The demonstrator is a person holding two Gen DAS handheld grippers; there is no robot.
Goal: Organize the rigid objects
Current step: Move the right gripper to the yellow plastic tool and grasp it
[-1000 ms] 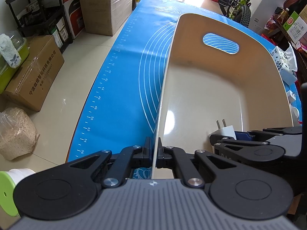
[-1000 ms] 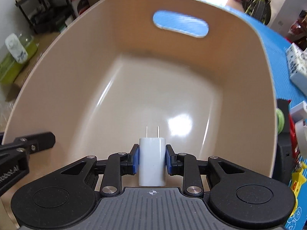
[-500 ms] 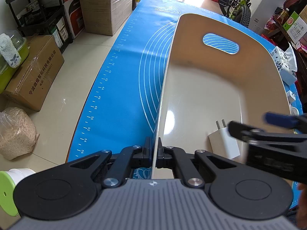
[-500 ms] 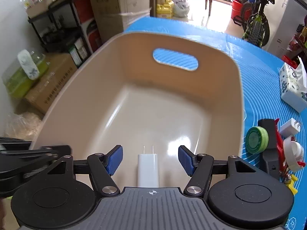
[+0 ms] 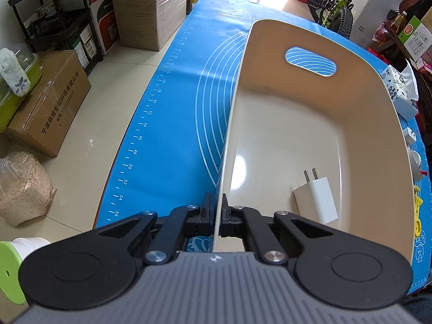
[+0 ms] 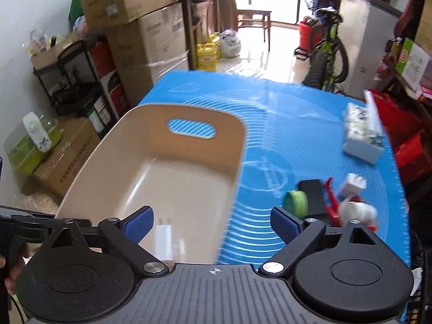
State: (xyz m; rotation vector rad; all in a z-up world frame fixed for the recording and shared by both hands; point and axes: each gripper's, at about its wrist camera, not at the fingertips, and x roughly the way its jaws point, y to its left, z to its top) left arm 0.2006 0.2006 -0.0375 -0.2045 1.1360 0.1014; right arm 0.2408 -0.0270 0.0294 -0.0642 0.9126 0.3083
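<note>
Left gripper (image 5: 219,214) is clamped tight, jaws pinched on the thin side wall of the beige bin (image 5: 310,124), one finger outside the wall and one inside, right at the near end of that wall. Over on the other side, the right gripper (image 6: 212,222) has its jaws spread wide and still opening, blue pads (image 6: 139,222) well apart, and nothing between them: no grip on anything there. Just past those jaws and a little to the left, the white charger (image 5: 317,198) lies flat on the bin floor near the close end, its two prongs pointing toward the far wall with the handle slot (image 5: 310,61). The right-hand view is smeared with blur, so that charger (image 6: 163,240) shows only as a pale block low in the bin (image 6: 151,162). The bin sits on the blue mat (image 5: 172,135) that covers the surface, with ruler marks running along the mat's left edge. To the right of the bin, a small cluster waits on the mat: a green roll (image 6: 297,202), a black block (image 6: 314,197) just beside it, a red piece (image 6: 332,202), a small white plug (image 6: 352,185) and a white round thing (image 6: 356,212), all close together and too blurred to tell whether they touch. Farther back on the right, a tissue pack (image 6: 361,135) stands apart from them. Beyond the surface, cardboard boxes (image 6: 145,43) are stacked at the wall and a green bicycle (image 6: 328,51) leans at the back.
</note>
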